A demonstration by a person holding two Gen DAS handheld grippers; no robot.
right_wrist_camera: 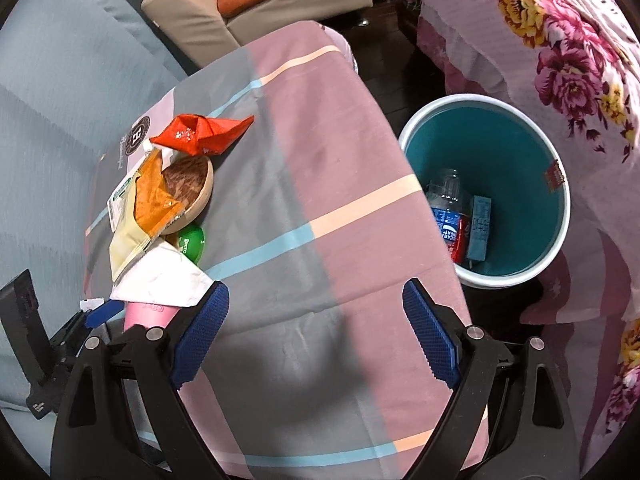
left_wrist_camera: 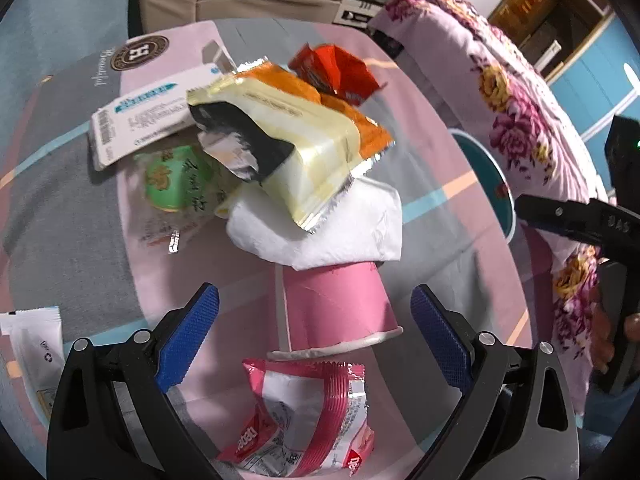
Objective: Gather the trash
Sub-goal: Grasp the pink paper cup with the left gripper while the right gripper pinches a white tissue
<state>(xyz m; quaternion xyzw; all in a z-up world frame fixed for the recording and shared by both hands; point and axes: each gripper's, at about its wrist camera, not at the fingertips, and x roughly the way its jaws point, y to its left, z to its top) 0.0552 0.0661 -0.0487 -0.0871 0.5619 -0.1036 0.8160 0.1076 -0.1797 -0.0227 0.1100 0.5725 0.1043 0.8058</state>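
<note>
My left gripper (left_wrist_camera: 314, 294) is open, its blue pads on either side of a pink paper cup (left_wrist_camera: 336, 312) lying on the checked tablecloth (left_wrist_camera: 72, 208); the pads stand off the cup. On the cup's far end lies a white tissue (left_wrist_camera: 320, 232), with a yellow-orange wrapper (left_wrist_camera: 292, 140), a red wrapper (left_wrist_camera: 336, 72), a white box (left_wrist_camera: 148, 112) and a green packet (left_wrist_camera: 176, 180) piled behind. A pink wrapper (left_wrist_camera: 304, 420) lies under the gripper. My right gripper (right_wrist_camera: 316, 328) is open over bare tablecloth (right_wrist_camera: 340, 184), holding nothing. A teal bin (right_wrist_camera: 504, 148) stands on the floor to its right.
The bin holds a plastic bottle (right_wrist_camera: 448, 200) and a teal carton (right_wrist_camera: 480, 228). A wooden bowl (right_wrist_camera: 192, 192) sits under the wrappers. A white sachet (left_wrist_camera: 36, 352) lies at the left. A floral-covered bed (right_wrist_camera: 560, 40) is beside the bin, and a sofa (right_wrist_camera: 256, 4) stands beyond the table.
</note>
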